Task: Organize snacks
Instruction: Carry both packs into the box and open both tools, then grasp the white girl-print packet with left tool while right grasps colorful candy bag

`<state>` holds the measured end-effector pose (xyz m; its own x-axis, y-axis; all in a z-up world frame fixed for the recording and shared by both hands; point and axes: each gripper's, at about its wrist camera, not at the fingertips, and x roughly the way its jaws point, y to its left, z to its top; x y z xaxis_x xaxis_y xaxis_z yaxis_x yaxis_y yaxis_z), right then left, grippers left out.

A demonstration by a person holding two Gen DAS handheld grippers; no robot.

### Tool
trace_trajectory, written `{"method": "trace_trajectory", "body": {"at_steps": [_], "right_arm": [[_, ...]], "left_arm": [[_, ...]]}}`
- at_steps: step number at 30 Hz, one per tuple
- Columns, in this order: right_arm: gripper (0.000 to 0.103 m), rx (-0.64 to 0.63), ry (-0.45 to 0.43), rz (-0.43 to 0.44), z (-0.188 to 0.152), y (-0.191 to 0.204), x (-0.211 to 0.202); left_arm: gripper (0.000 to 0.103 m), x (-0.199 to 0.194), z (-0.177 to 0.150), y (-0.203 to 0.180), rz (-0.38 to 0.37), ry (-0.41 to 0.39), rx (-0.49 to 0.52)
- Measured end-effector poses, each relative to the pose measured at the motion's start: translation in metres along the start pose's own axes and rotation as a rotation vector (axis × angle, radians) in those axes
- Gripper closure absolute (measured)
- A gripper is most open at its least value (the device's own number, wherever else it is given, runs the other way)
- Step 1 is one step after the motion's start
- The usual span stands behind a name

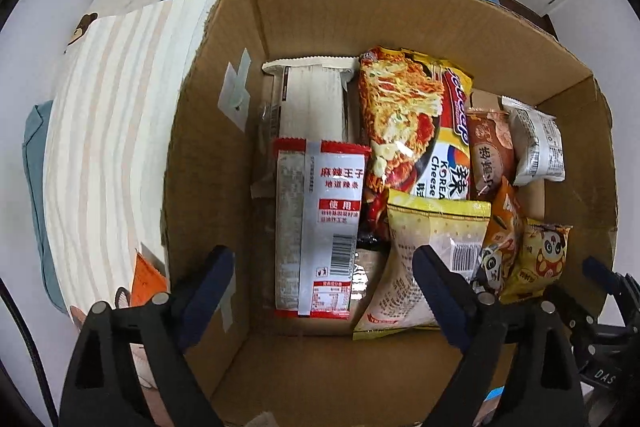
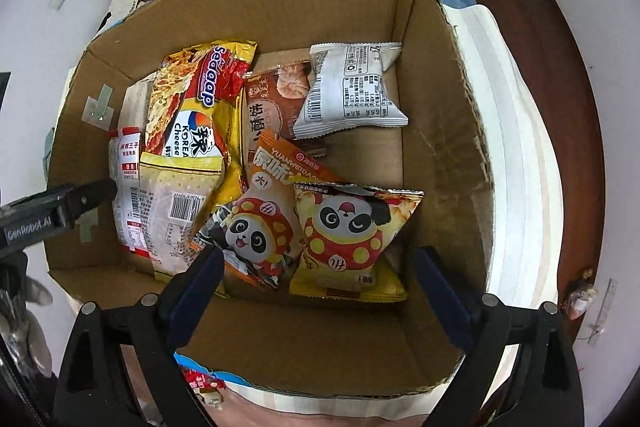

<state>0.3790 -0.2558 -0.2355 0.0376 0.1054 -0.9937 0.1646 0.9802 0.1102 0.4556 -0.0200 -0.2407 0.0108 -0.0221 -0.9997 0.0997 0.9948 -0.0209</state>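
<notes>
Both hand-held grippers, left [image 1: 324,291] and right [image 2: 320,287], are held wide apart above the cardboard box [image 2: 436,131], nothing gripped. The snack packets [image 2: 344,227] are piled toward the box's left wall; bare floor is left along its right wall.

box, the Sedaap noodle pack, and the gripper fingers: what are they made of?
Box: brown corrugated cardboard, matte, with ragged torn rims. Sedaap noodle pack: likely printed plastic film, glossy, showing glare and crinkles. Right gripper fingers: dark blue pads, smooth and dull, possibly rubber or plastic, on black, probably plastic arms.
</notes>
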Motion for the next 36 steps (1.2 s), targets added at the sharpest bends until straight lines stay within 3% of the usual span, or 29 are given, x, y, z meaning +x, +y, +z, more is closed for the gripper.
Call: {"method": "trace_trajectory", "body": {"at_steps": [10,17,36], "right_arm": [[0.005,-0.009,-0.053,-0.032,-0.004,0.006,-0.01],[0.005,-0.054,-0.115,-0.042,-0.017,0.022,-0.027],[0.005,-0.062,-0.386,-0.028,-0.083,0.031,-0.127]], "left_arm": [[0.011,-0.019,-0.027,-0.01,-0.009,-0.065,0.018],[0.011,-0.05,-0.043,-0.008,-0.026,-0.153,0.033],[0.011,-0.146,-0.119,-0.007,-0.056,-0.444,0.069]]}}
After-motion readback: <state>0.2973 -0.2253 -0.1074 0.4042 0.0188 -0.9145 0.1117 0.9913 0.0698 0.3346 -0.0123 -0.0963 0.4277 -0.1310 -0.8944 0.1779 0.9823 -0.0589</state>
